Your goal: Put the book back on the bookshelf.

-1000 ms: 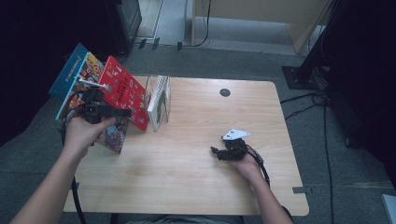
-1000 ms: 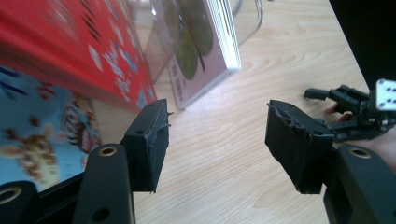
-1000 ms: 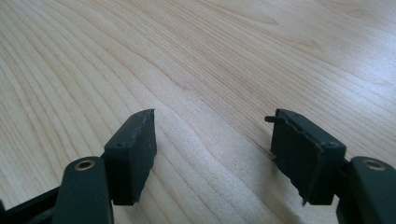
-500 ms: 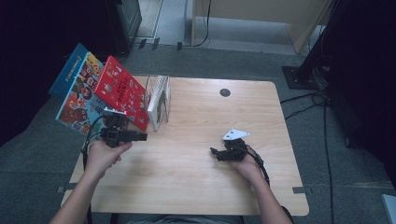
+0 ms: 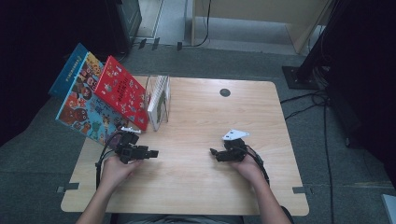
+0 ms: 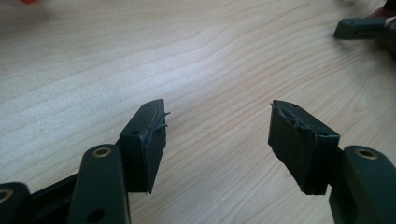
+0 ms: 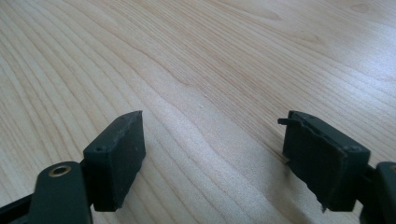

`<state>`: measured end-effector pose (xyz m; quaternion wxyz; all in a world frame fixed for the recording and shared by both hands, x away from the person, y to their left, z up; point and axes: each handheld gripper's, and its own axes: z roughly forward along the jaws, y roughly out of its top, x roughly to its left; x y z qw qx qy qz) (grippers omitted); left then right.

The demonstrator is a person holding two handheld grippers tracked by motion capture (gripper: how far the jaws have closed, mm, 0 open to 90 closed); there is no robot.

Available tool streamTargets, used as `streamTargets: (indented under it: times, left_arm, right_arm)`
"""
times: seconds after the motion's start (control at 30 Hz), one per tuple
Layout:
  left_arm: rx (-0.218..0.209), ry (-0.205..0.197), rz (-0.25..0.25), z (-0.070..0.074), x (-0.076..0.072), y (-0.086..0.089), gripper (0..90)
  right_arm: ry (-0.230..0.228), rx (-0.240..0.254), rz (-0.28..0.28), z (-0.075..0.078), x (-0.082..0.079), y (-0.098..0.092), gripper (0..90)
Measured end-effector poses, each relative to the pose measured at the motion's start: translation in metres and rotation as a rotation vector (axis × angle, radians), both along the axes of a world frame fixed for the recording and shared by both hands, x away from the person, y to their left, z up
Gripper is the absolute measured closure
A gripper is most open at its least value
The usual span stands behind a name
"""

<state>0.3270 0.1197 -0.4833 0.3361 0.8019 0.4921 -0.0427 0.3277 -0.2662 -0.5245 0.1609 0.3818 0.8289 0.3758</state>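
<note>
Two picture books, a red book (image 5: 122, 92) and a larger blue book (image 5: 84, 105), lean open-faced against a wire rack (image 5: 159, 100) at the table's (image 5: 196, 186) far left edge, overhanging it; they look thin, stiff-covered, glossy and likely slippery, so a pinch on a free cover edge near the spine seems safest; the left gripper (image 5: 152, 153) sits just below them, jaws apart and empty, having just widened; the right gripper (image 5: 214, 152) rests mid-table, likewise spread and bare.

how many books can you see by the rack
3: a blue book leaning outermost at the table's left edge, a red book leaning against it, one upright in the rack. More may be hidden.
</note>
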Motion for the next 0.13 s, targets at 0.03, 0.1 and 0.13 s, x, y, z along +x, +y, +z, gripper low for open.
streamTargets:
  times: [0.03,0.1,0.13]
  left_arm:
    - [0.002,-0.002,0.0,-0.0014,-0.0004,0.0003,36.8]
    - [0.006,-0.005,0.001,-0.0042,-0.0012,0.0019,36.5]
    - [0.005,-0.007,0.007,-0.006,-0.0018,0.0026,36.5]
  right_arm:
    - [0.0,-0.001,0.0,0.0,0.0001,0.0,20.1]
    - [0.003,0.0,-0.006,-0.0001,0.0001,0.0002,18.9]
    - [0.003,-0.002,-0.009,-0.0001,0.0001,0.0002,18.1]
